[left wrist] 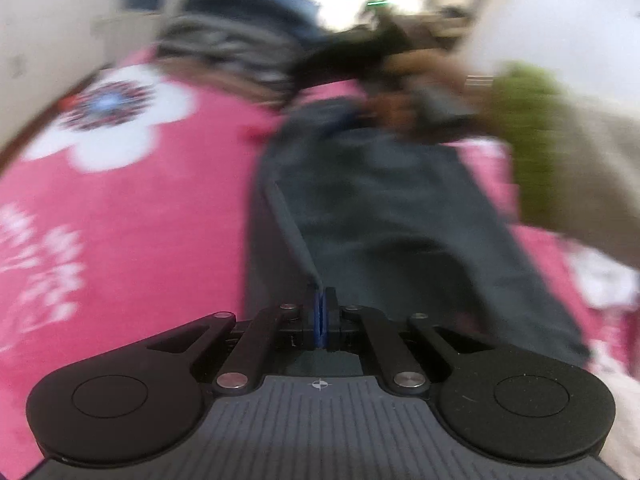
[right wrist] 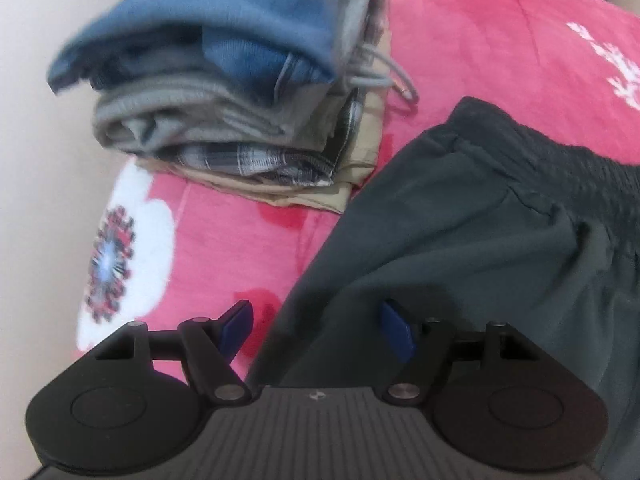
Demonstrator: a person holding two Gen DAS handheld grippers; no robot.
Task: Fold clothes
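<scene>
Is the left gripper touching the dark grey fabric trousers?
Touching. In the left wrist view, the left gripper is shut on an edge of the dark grey trousers, the fabric rising from between its pads.

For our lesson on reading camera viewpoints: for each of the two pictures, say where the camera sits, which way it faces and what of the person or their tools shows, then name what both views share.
Left wrist: sits on the left gripper, looking along the dark grey trousers across the pink flowered blanket; its shut jaws pinch a trouser edge; a blurred green-sleeved arm shows.
Right wrist: sits on the right gripper, looking steeply down at the trousers' waistband and a stack of folded clothes; open jaws show.
Shared: trousers, blanket, stack.
</scene>
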